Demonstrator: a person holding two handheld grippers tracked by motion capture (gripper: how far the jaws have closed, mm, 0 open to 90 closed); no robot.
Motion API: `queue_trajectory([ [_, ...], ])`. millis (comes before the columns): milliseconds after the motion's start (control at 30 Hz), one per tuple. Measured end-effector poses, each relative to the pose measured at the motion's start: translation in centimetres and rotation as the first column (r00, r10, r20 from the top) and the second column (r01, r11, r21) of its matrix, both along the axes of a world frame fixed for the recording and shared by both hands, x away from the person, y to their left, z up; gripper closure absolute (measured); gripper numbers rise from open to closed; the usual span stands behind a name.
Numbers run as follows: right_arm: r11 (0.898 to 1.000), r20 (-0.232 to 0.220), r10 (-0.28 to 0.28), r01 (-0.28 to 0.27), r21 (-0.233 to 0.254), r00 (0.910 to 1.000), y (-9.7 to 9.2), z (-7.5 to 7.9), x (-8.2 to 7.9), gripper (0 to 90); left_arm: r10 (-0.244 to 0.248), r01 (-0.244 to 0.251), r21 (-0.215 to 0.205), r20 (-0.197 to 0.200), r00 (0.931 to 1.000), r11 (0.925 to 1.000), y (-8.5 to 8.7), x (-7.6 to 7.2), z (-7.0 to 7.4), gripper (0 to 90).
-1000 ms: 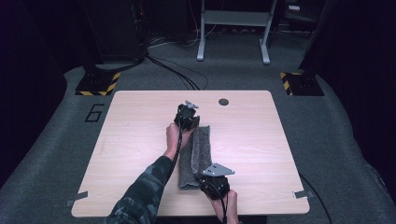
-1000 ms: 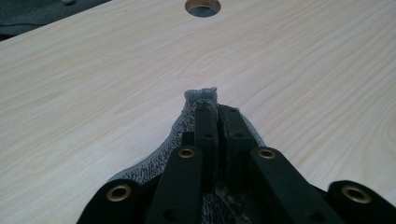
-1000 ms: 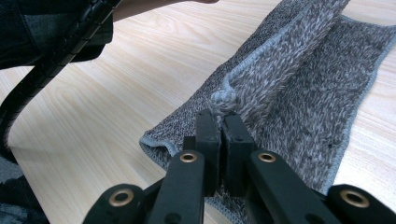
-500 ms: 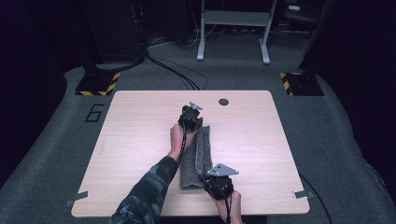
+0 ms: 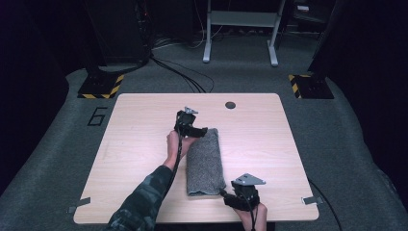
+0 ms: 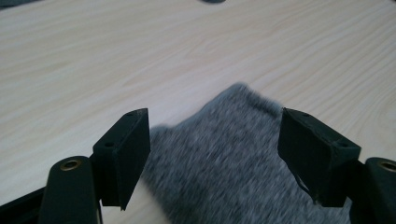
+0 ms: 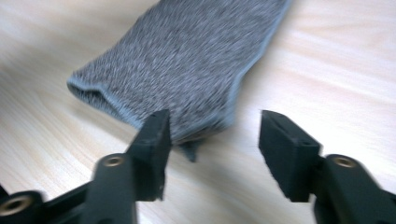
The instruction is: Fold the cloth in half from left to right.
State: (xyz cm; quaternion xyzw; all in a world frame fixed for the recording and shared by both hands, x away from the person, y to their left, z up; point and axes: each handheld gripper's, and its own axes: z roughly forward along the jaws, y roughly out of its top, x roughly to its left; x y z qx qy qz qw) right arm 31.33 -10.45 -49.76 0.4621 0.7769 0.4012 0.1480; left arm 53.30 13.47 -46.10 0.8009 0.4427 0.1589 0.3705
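High view, table: your light wooden table carries a grey folded cloth lying lengthwise near its middle, far end toward the dark round hole in the tabletop.
Left gripper: your left gripper sits at the cloth's far left corner, jaws pointing across that end.
Left gripper view, jaws: your jaws have just been opening and stand apart; the cloth's corner lies between and beyond them, and neither pad presses on it.
Cloth: it lies flat on the wood, folded into a long strip, with both ends resting on the table.
Right gripper: your right gripper is at the table's near edge, just beside the cloth's near right corner.
Right gripper view, jaws: your jaws have just been opening too and are apart; the cloth's near end lies just ahead of the left-hand pad, and whether that pad touches it you cannot tell from here.
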Motion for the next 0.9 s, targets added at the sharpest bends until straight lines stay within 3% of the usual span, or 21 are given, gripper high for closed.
queue_trajectory([
  [67, 1.000, 0.029, -0.009, 0.009, 0.012, 0.9995, -0.9, 0.9, 0.5, 32.5, 0.009, -0.009, 0.002, -0.023, 0.9997, 1.0000, 1.0, -0.6, -0.7, 23.4],
  [167, 1.000, 0.047, -0.004, 0.003, 0.016, 0.9989, -0.8, 1.8, 1.7, 27.4, 0.003, -0.002, 0.012, -0.051, 0.9987, 0.9999, 1.9, -1.7, -1.5, 21.1],
  [267, 0.999, 0.022, 0.033, -0.032, -0.012, 0.9992, 0.6, 1.9, 3.9, 21.4, -0.004, 0.007, 0.043, -0.069, 0.9976, 0.9991, 2.1, -3.4, -2.3, 18.6],
  [400, 0.995, -0.030, 0.046, -0.048, -0.090, 0.9985, 2.0, 0.2, 6.0, 18.1, -0.034, 0.040, 0.062, -0.084, 0.9959, 0.9973, 2.2, -6.2, -2.9, 16.6],
  [667, 0.988, -0.064, 0.040, -0.049, -0.147, 0.9972, 2.7, -1.5, 5.9, 17.0, -0.111, 0.118, 0.083, -0.084, 0.9903, 0.9896, 2.5, -12.6, -4.2, 15.1],
  [900, 0.987, -0.069, 0.041, -0.051, -0.153, 0.9968, 2.8, -2.1, 5.4, 17.1, -0.147, 0.158, 0.168, -0.076, 0.9862, 0.9730, 1.9, -14.9, -4.8, 15.3],
])
